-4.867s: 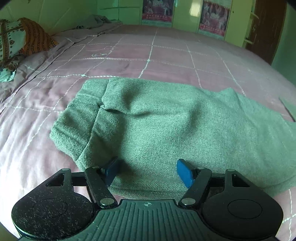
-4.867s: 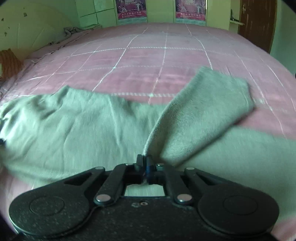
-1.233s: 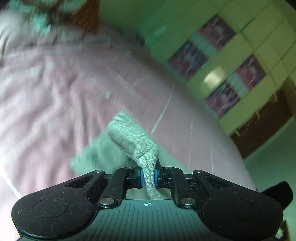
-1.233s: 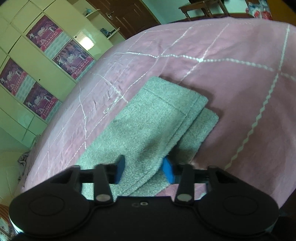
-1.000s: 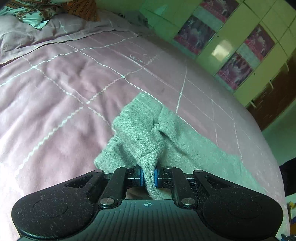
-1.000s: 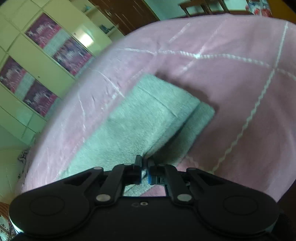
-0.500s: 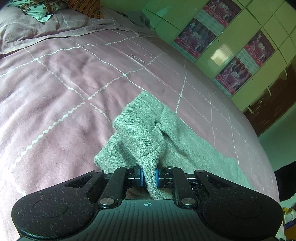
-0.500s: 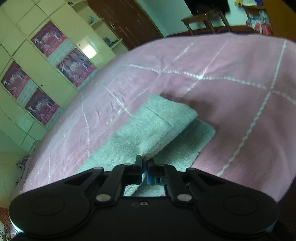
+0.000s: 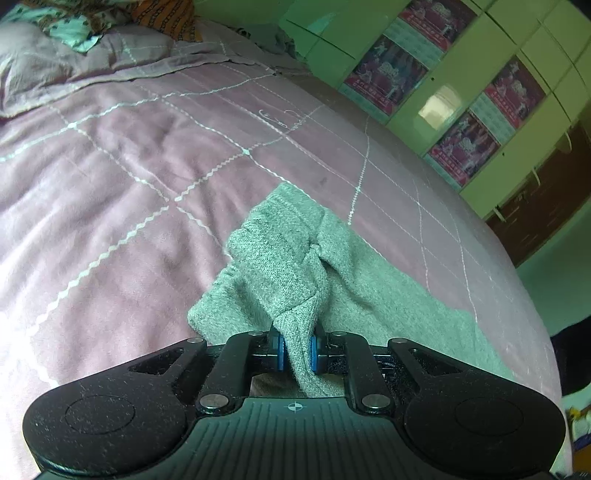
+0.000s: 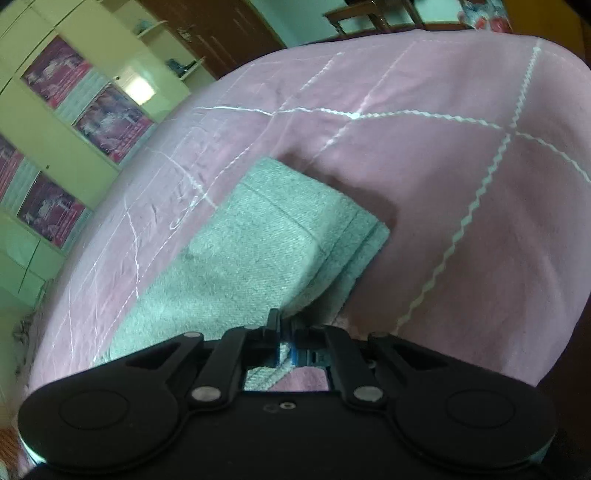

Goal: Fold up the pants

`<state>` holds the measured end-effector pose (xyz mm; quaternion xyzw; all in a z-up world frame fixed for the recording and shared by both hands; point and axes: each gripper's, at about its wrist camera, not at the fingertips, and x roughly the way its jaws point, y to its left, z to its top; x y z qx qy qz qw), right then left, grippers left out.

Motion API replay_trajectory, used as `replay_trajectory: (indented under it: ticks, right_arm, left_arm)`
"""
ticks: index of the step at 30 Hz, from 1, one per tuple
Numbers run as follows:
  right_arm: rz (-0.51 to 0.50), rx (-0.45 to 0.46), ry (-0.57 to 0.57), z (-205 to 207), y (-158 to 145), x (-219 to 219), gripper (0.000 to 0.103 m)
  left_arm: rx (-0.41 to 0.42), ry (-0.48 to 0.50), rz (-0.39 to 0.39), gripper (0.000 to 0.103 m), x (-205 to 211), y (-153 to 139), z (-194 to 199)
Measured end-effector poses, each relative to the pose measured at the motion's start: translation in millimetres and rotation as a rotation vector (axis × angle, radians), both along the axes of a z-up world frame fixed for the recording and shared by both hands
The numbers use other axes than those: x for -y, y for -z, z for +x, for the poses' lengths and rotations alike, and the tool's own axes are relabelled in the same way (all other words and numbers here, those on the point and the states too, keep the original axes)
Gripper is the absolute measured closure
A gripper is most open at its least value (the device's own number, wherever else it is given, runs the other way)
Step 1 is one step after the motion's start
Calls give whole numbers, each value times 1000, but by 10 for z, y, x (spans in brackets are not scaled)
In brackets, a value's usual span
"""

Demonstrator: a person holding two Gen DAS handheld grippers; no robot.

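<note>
Two grippers, one garment: grey-green knit pants (image 9: 288,266) lying on a pink quilted bedspread (image 9: 110,192), already doubled lengthwise so that one leg lies over the other. Left gripper (image 9: 295,350), lower centre of the left wrist view, has its jaws clamped on a bunched ridge of the waistband end, the cloth rising in a twisted fold toward the middle of the frame. Right gripper (image 10: 285,345), lower centre of the right wrist view, has its jaws drawn together on the edge of the leg end, a sliver of fabric showing between the blue pads; the stacked cuffs (image 10: 354,236) sit at centre frame, the upper one slightly short of the lower. Background: green cupboards with posters (image 9: 461,140) at upper right of the left view, pillows (image 9: 66,33) at upper left. Step in hand, by appearance, is the crosswise fold, one end to be carried over the other. To do it well: lift both ends together so both layers travel, keep the long edges parallel, lay the carried end down square on the other, and release only once the cloth rests flat, since the bunched waistband may spring loose or twist.
</note>
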<state>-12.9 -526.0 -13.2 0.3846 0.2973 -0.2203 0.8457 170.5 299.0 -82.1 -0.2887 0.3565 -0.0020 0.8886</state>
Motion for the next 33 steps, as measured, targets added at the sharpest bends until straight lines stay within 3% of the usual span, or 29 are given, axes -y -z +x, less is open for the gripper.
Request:
replay_trajectory:
  ticks: [4,6,8,10,11,12,14,16,18,19,21,22,24,26,28,33]
  right_arm:
    - [-109,4,47,-198,-177,-89,78]
    - [-234,36,60,-333,-320,-176,78]
    - [-296,74,-3,-313,-414,-246,78]
    - [-338,87,-93,-151,-479,-419,77]
    - [-350,95,-149,-8,-495,-497,77]
    - [-357,108,-237,161,-495,-680,77]
    - [-337,126,-413,498,-453,-1121,77]
    - [-305,144,-611,924,-382,-1736,77]
    - [-287,112,-794,1376,-256,-2506,79]
    - [-276,84,-854,1545,-203,-2794,80]
    - [-256,38,-957,1828,-39,-3342,80]
    - [-276,10,-1009,1916,60,-3536,79]
    - [-349,-64,-1026,1990,263,-3730,79]
    - [-375,-91,-1053,2011,191,-3748,78]
    - [-407,-23,-1012,2034,8,-3762,75]
    - [-365,57,-1058,2567,-1,-4192,74]
  left_arm:
    - [24,26,48,83,-47,-191,-291]
    - [45,-28,168,75,-49,-362,-435]
    - [89,-81,209,75,-47,-533,-513]
    - [153,-16,250,74,179,-703,-447]
    - [168,41,269,63,369,-749,-357]
    - [178,103,277,44,597,-766,-251]
    - [225,225,275,25,1092,-740,-47]
    - [256,321,285,23,1552,-655,146]
    - [242,350,267,23,1863,-513,328]
    - [200,363,243,23,1958,-385,428]
    - [29,383,257,23,2058,-44,607]
    - [37,410,292,23,2076,34,582]
    - [39,433,326,23,2055,-41,496]
    - [78,378,309,23,1909,-200,448]
    - [112,303,262,23,1686,-295,547]
    - [21,239,221,24,1254,-46,922]
